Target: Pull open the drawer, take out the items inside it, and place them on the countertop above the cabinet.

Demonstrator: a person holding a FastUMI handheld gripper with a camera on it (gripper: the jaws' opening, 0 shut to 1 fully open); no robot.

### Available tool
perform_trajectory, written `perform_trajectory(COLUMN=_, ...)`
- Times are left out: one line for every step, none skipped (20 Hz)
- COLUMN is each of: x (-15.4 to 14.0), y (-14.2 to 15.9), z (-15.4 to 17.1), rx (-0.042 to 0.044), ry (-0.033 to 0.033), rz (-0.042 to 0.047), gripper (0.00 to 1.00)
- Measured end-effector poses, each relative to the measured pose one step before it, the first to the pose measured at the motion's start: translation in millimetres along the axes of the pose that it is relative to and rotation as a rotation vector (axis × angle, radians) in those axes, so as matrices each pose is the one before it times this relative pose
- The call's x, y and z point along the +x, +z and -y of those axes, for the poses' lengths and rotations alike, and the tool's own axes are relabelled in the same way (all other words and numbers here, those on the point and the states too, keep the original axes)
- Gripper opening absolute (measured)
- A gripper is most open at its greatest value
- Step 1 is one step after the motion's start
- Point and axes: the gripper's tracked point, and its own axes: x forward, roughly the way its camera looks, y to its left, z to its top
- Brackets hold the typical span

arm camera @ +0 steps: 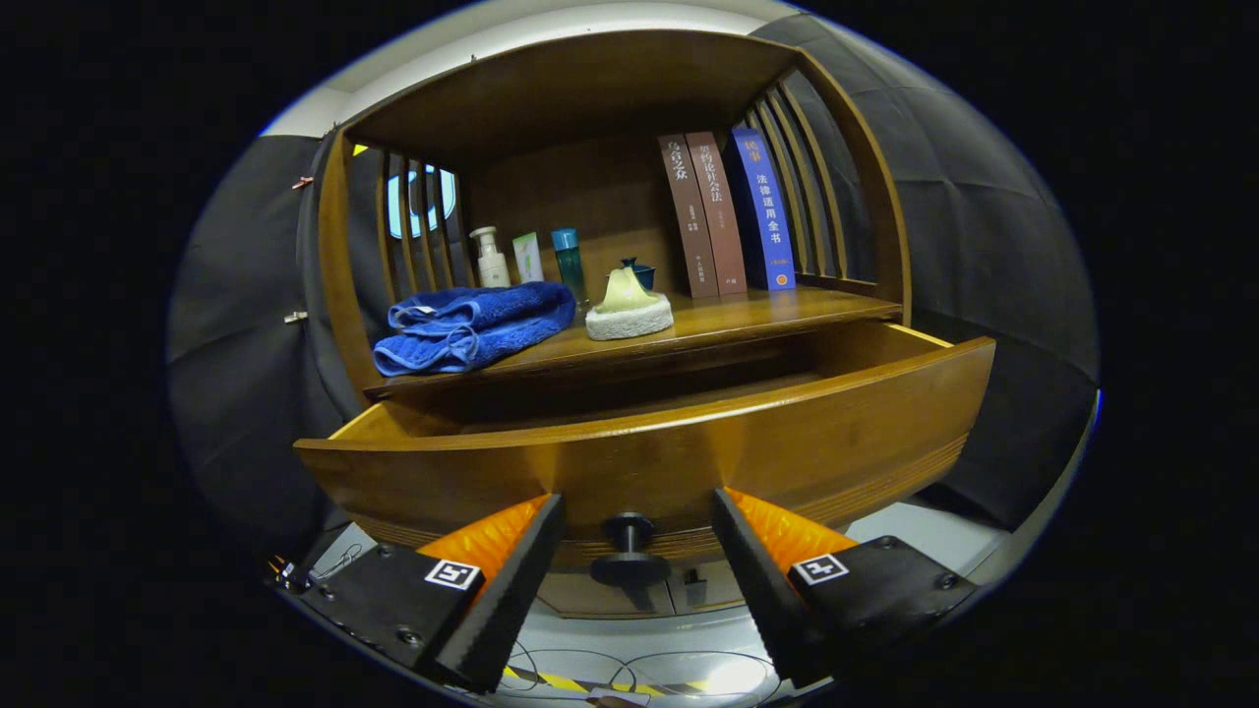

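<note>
The wooden drawer stands pulled out toward me, its front panel just ahead of my fingers. Its dark round knob sits in the gap between the two fingers, untouched by either. My gripper is open. The drawer's inside is mostly hidden behind the front panel; I see only shadowed bottom and no item. On the countertop above lie a folded blue towel and a white sponge with a pale yellow piece on top.
At the back of the shelf stand a white pump bottle, a small green tube, a teal bottle, a dark small cup and three upright books. Slatted wooden sides close the shelf left and right.
</note>
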Motion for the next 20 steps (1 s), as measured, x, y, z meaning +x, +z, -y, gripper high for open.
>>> perform_trajectory(x=8.06, y=1.91, z=-0.15, rx=-0.00100, ry=0.00113, rz=0.00121, gripper=0.99)
perform_trajectory(x=8.16, y=1.97, z=-0.11, rx=0.00072, ry=0.00154, rz=0.00096, gripper=0.99)
perform_trajectory(x=7.01, y=2.02, z=-0.12, rx=0.00128, ry=0.00088, rz=-0.00105, gripper=1.00)
perform_trajectory(x=6.99, y=1.50, z=-0.02, rx=0.00046, ry=0.00109, rz=-0.00060, gripper=1.00)
perform_trajectory(x=7.24, y=1.93, z=-0.37, rx=0.00043, ry=0.00145, rz=0.00002, gripper=0.99)
perform_trajectory(x=6.48, y=0.97, z=0.09, rx=-0.00174, ry=0.00162, rz=-0.00034, gripper=1.00)
perform_trajectory(x=6.08, y=3.75, z=0.95, rx=-0.00312, ry=0.00011, rz=-0.00019, gripper=1.00)
perform_trajectory(x=6.52, y=1.13, z=-0.08, rx=-0.00211, ry=-0.00059, rz=-0.00065, gripper=1.00)
perform_trajectory(x=5.24, y=0.00, z=-1.02, rx=0.00001, ry=-0.00040, rz=-0.00194, gripper=0.99)
perform_trajectory(x=5.46, y=1.02, z=0.53, rx=-0.00013, ry=-0.00038, rz=-0.00279, gripper=0.99)
perform_trajectory(x=4.57, y=0.34, z=0.27, rx=-0.00044, ry=-0.00040, rz=-0.00356, gripper=0.99)
perform_trajectory(x=4.03, y=-0.60, z=-0.29, rx=-0.00047, ry=-0.00008, rz=-0.00562, gripper=0.99)
perform_trajectory(x=3.80, y=-0.24, z=0.06, rx=-0.00138, ry=-0.00062, rz=-0.00500, gripper=0.99)
perform_trajectory(x=2.34, y=1.00, z=-0.31, rx=-0.00148, ry=0.00045, rz=-0.00067, gripper=0.99)
perform_trajectory(x=1.45, y=-0.78, z=0.09, rx=-0.00431, ry=-0.00289, rz=0.00086, gripper=0.99)
perform_trajectory(x=2.17, y=-0.08, z=0.81, rx=-0.00420, ry=-0.00485, rz=-0.00126, gripper=0.99)
perform_trajectory(x=0.25, y=0.32, z=0.23, rx=-0.00307, ry=-0.00457, rz=0.00017, gripper=0.99)
perform_trajectory(x=0.06, y=0.10, z=-0.27, rx=-0.00190, ry=-0.00334, rz=0.00415, gripper=0.98)
perform_trajectory(x=-0.15, y=-0.60, z=-0.16, rx=0.00349, ry=-0.00166, rz=0.00117, gripper=0.98)
perform_trajectory(x=-0.07, y=-0.01, z=-0.47, rx=0.00331, ry=-0.00064, rz=0.00266, gripper=0.98)
